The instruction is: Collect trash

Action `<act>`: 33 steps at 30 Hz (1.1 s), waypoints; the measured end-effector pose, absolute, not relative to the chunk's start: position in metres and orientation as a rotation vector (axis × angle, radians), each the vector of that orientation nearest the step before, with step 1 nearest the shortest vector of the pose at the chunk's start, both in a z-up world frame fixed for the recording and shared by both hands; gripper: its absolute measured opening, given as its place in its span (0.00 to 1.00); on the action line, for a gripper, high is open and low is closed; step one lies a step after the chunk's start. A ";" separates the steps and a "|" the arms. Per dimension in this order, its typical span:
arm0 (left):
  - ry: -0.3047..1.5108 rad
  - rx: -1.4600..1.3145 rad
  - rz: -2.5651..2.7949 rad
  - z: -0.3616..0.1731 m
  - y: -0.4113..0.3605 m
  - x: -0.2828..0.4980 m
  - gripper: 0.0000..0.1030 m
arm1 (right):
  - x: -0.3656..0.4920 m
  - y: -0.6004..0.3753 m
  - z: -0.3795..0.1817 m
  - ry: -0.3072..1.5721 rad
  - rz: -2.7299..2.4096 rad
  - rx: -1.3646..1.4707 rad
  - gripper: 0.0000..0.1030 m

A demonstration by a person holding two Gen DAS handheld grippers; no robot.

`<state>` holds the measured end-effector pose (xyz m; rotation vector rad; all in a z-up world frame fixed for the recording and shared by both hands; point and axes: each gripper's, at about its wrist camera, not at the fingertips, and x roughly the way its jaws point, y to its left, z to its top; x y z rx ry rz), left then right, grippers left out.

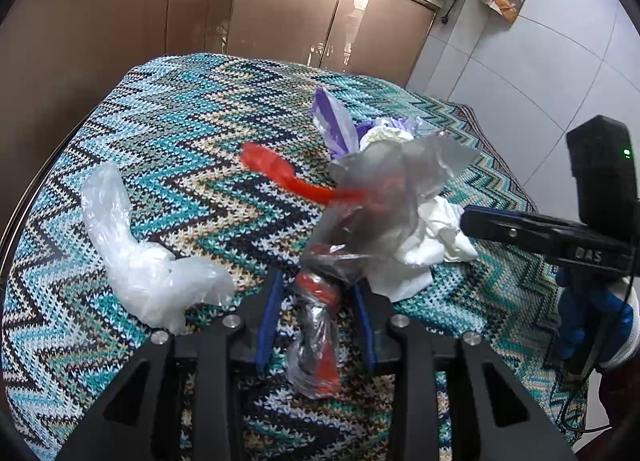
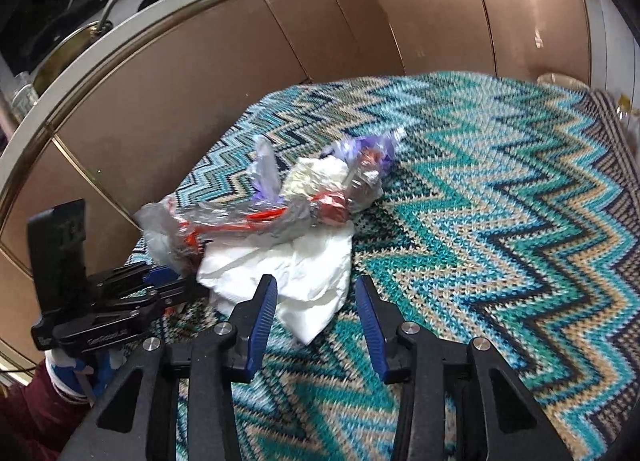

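Clearly, a zigzag-knit cloth (image 1: 168,141) is seen spread over the table. At nine o'clock in the left wrist view a crumpled clear plastic bag (image 1: 136,261) is laid on it, apart from the rest. At the centre, a grey-and-red wrapper (image 1: 352,221) is set between the blue pads of the left gripper (image 1: 316,301), which stand close beside it; whether it is pressed cannot be told. At three o'clock a white tissue (image 1: 432,237) is found. In the right wrist view the right gripper (image 2: 316,301) is held with jaws apart over that tissue's (image 2: 288,269) near edge.
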<state>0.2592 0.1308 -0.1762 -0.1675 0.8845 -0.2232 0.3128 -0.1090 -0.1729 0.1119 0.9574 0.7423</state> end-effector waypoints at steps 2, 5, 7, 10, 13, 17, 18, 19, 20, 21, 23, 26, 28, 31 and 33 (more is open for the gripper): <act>0.883 -0.170 -0.221 -0.176 0.131 0.259 0.28 | 0.318 -0.108 -0.176 0.969 0.741 0.130 0.36; 0.880 -0.176 -0.218 -0.177 0.133 0.258 0.25 | 0.325 -0.105 -0.180 0.980 0.736 0.140 0.34; 0.879 -0.184 -0.216 -0.177 0.134 0.257 0.23 | 0.327 -0.101 -0.180 0.978 0.738 0.133 0.34; 0.876 -0.202 -0.215 -0.177 0.137 0.255 0.20 | 0.328 -0.094 -0.181 0.980 0.751 0.121 0.19; 0.870 -0.207 -0.213 -0.175 0.138 0.253 0.19 | 0.326 -0.088 -0.181 0.974 0.763 0.108 0.08; 0.839 -0.209 -0.208 -0.167 0.139 0.246 0.19 | 0.317 -0.084 -0.168 0.919 0.787 0.102 0.06; 0.829 -0.213 -0.205 -0.163 0.139 0.242 0.19 | 0.315 -0.081 -0.163 0.903 0.794 0.091 0.06; 0.820 -0.216 -0.201 -0.161 0.141 0.239 0.19 | 0.312 -0.078 -0.158 0.885 0.802 0.080 0.06; 0.809 -0.217 -0.194 -0.157 0.143 0.236 0.19 | 0.308 -0.073 -0.151 0.866 0.815 0.069 0.06; 0.796 -0.221 -0.185 -0.152 0.146 0.232 0.19 | 0.306 -0.069 -0.146 0.855 0.827 0.062 0.06; 0.774 -0.233 -0.169 -0.144 0.151 0.225 0.19 | 0.301 -0.059 -0.135 0.833 0.854 0.044 0.06; 0.743 -0.247 -0.141 -0.131 0.160 0.211 0.19 | 0.291 -0.045 -0.125 0.809 0.894 0.025 0.06; 0.727 -0.251 -0.123 -0.123 0.166 0.201 0.19 | 0.283 -0.036 -0.121 0.799 0.917 0.017 0.06; 0.713 -0.253 -0.098 -0.115 0.176 0.185 0.19 | 0.269 -0.024 -0.113 0.787 0.952 0.002 0.06; 0.704 -0.254 -0.083 -0.110 0.181 0.174 0.19 | 0.258 -0.018 -0.109 0.780 0.970 -0.007 0.06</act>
